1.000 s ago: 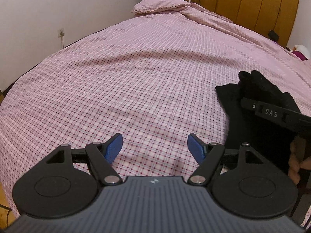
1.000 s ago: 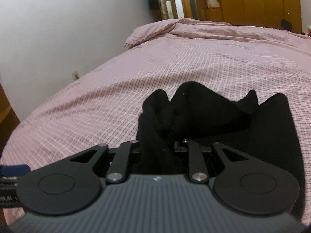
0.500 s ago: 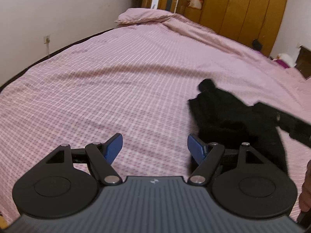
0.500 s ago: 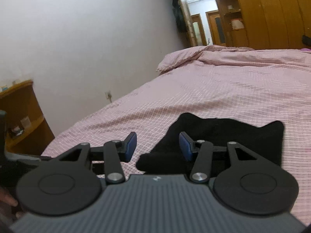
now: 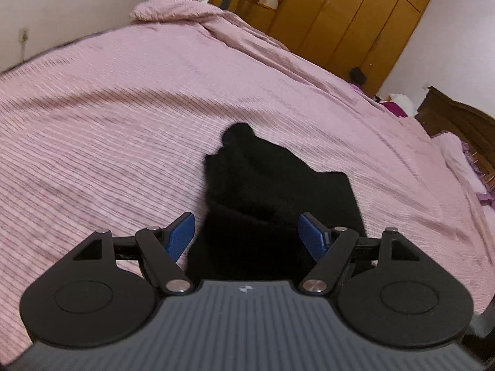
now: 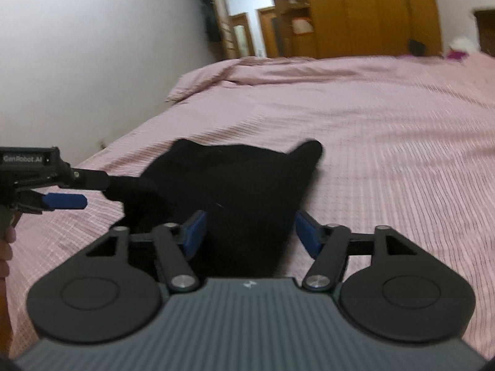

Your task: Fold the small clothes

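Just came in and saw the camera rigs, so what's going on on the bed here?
A person is working on a small black garment lying crumpled on a pink checked bedspread, holding a two-finger gripper in each hand. Both the left gripper and the right gripper are open, with the cloth lying between their fingers but not clamped. In the right wrist view, the left gripper comes in from the side at the garment's edge. The garment is bunched, not yet neatly folded.

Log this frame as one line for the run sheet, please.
stage: pre-fold | left gripper: open, black garment between fingers | right gripper: open, over garment | garment: bunched on pink checked bedspread
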Action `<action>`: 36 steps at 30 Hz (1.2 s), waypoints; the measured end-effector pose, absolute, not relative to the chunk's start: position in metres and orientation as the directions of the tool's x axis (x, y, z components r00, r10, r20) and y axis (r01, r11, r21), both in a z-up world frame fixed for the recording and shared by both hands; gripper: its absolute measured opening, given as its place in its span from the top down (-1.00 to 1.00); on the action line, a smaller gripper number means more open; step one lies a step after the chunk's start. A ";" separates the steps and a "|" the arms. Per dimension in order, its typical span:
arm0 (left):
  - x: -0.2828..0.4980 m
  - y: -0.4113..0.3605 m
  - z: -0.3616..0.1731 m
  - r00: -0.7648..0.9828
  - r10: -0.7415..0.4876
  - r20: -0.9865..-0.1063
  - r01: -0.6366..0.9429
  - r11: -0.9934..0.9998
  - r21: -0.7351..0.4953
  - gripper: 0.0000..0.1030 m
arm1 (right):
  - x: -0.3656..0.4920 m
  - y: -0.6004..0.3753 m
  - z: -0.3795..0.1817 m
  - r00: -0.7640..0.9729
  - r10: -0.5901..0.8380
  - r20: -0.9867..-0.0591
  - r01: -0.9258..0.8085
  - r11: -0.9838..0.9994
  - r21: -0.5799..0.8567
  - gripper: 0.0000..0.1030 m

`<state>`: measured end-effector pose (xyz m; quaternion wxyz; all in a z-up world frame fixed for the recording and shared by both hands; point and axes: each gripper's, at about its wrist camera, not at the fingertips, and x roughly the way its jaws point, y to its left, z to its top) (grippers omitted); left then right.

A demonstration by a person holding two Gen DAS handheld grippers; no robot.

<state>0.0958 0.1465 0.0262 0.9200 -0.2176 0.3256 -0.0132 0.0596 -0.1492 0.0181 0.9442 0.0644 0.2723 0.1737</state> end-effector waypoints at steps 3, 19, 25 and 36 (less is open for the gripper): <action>0.108 0.140 0.017 0.778 -0.219 -0.589 -0.098 0.883 -0.459 -0.52 | 0.060 -0.156 0.011 0.781 0.375 -0.498 -0.282 0.925 0.255 -0.29; 0.087 0.158 0.000 0.817 -0.134 -0.561 -0.158 0.884 -0.440 0.76 | 0.050 -0.154 0.007 0.802 0.404 -0.441 -0.320 0.913 0.254 -0.29; 0.100 0.164 -0.040 0.743 -0.115 -0.659 -0.221 0.888 -0.404 0.70 | 0.065 -0.144 -0.022 0.723 0.425 -0.545 -0.318 0.905 0.284 -0.29; 0.093 0.157 0.011 0.804 -0.025 -0.595 -0.184 0.940 -0.289 0.24 | 0.057 -0.148 0.005 0.784 0.402 -0.473 -0.324 0.915 0.241 -0.30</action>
